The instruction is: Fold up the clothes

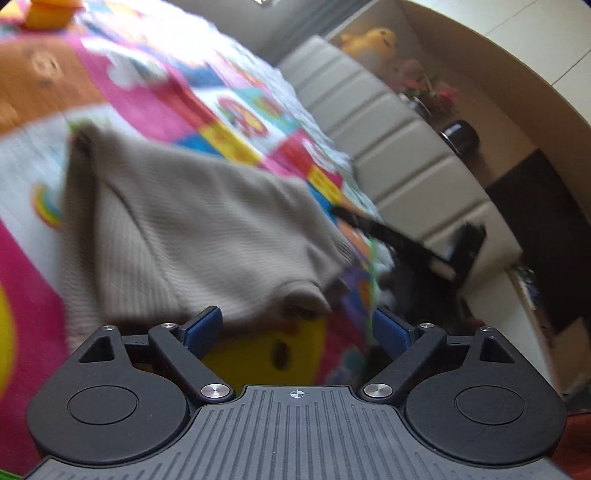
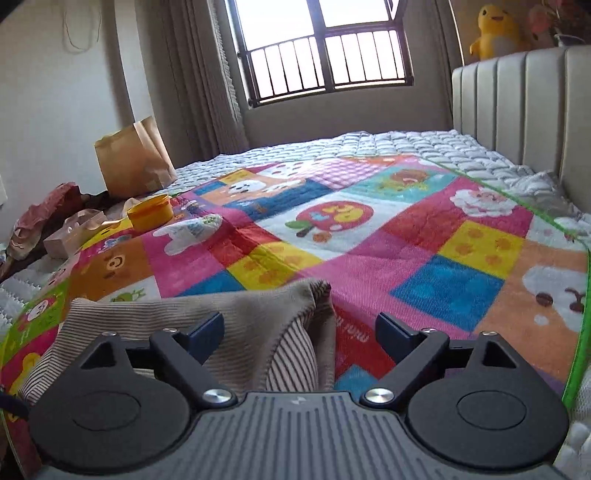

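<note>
A beige ribbed garment [image 1: 192,229] lies folded on the colourful patchwork blanket [image 1: 155,85] that covers the bed. My left gripper [image 1: 297,328] stands open just in front of the garment's near corner, its blue pads [image 1: 205,326] wide apart and nothing between them. In the right wrist view the same beige garment [image 2: 236,325] lies at the lower left, its folded corner rising between the fingers. My right gripper [image 2: 299,334] is open too, and its pads [image 2: 391,336] do not press on the cloth.
A padded headboard [image 2: 517,107] runs along the right side of the bed. A brown paper bag [image 2: 135,158], an orange tub [image 2: 151,212] and a small box [image 2: 72,238] sit at the far left. A yellow plush toy [image 2: 496,31] stands above the headboard. The other gripper [image 1: 406,243] shows dark beyond the garment.
</note>
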Motion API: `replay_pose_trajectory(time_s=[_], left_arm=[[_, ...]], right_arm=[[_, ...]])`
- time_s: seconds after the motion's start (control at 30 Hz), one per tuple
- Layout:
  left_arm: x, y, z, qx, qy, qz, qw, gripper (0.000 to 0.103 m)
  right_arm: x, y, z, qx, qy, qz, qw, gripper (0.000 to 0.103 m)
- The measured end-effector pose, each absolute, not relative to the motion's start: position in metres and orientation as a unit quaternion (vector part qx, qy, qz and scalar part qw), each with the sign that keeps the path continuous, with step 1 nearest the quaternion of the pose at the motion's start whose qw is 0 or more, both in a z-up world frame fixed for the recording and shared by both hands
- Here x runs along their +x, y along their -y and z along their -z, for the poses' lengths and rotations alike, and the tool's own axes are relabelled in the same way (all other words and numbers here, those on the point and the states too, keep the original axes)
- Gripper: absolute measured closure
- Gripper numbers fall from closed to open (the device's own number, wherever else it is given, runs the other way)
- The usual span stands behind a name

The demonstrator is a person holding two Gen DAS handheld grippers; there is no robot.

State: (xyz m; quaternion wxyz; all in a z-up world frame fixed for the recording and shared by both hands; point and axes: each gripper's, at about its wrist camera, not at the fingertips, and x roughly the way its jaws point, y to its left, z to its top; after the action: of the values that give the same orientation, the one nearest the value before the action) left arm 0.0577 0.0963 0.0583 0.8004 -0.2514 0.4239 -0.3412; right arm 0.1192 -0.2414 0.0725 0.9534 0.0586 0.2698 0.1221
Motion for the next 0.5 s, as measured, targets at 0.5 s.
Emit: replay_pose_trajectory(time_s=[0.5], left_arm=[[0.132,-0.116,-0.022,-0.239,-0.443,0.257,0.825,0.041]], right_arm=[[0.12,0.22,-0.022,0.012,-0.315,-0.106,0.943,0.006]])
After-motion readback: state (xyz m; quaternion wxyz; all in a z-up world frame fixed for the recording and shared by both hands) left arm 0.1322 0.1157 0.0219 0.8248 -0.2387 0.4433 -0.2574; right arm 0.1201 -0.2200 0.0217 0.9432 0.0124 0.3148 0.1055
